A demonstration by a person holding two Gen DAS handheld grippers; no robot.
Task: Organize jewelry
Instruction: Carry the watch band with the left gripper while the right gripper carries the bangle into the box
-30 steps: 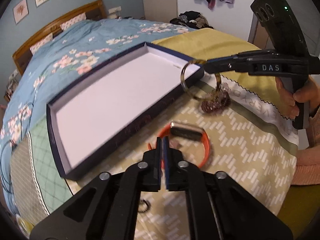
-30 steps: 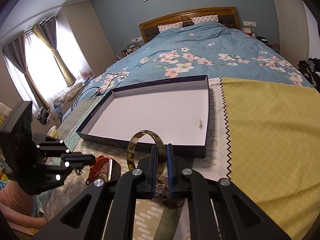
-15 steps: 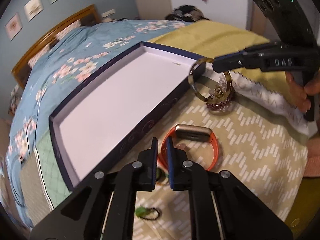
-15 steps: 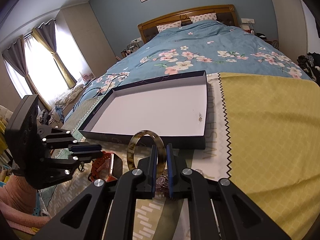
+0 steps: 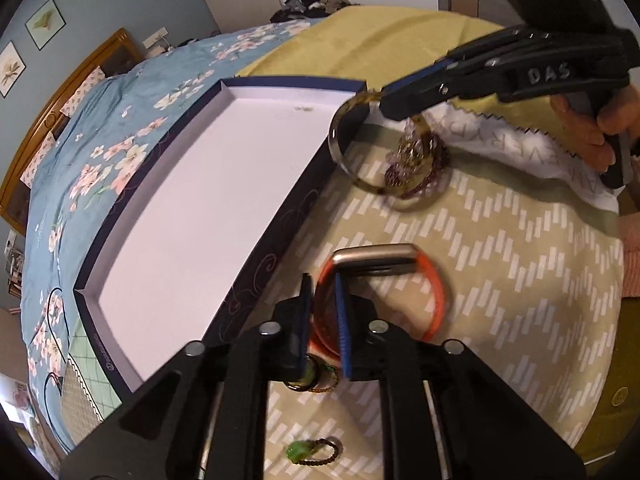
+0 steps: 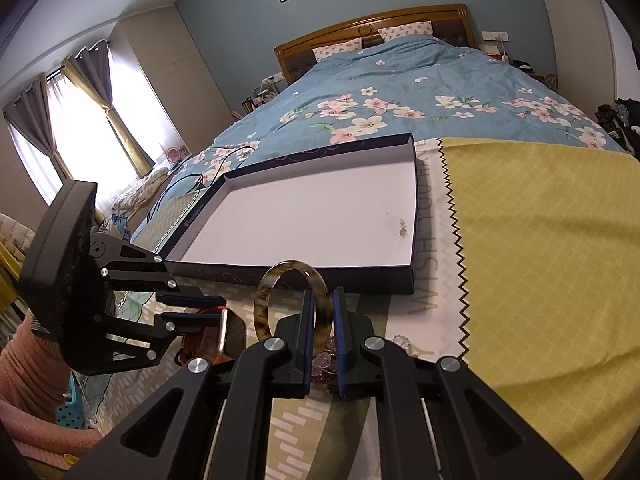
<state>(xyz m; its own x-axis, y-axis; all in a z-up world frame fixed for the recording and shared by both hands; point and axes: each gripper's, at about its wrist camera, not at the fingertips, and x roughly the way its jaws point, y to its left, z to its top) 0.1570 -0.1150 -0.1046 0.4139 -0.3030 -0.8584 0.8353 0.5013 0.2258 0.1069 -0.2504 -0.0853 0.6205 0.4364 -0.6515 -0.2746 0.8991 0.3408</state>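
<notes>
A: Start big. What carries all this?

B: A bed with a blue floral duvet (image 6: 420,92), and over its near end a yellow quilted cloth (image 6: 540,240) and an olive cloth with white dashes (image 5: 500,264). On them lies the shallow dark-blue box with a white inside (image 5: 208,200); nothing is in it yet apart from a small speck near one corner.

A: And the jewelry?

B: All outside the box, on the olive cloth just beside its long wall. The right tool (image 6: 322,316) pinches a translucent tortoiseshell bangle (image 6: 280,280) by its rim, holding it upright above a heap of purple beads and clear crystals (image 5: 412,168). The left tool (image 5: 322,300) is pressed together on the strap of an orange wristband with a metal watch body (image 5: 376,258), at its end nearest the box.

A: Smaller pieces?

B: A dark ring with a green stone (image 5: 306,376) under the left tool, and a green bead on a thin dark chain (image 5: 310,450) closer to the camera.

A: How should this step go?

B: I'd say both pieces should go over the wall and into the box. Lift the bangle well clear of the rim so it doesn't knock the wall, lower it flat to the white floor before spreading the tool, or it may roll. The wristband hangs from one end, so carry it slowly and set the heavy watch body down first.
</notes>
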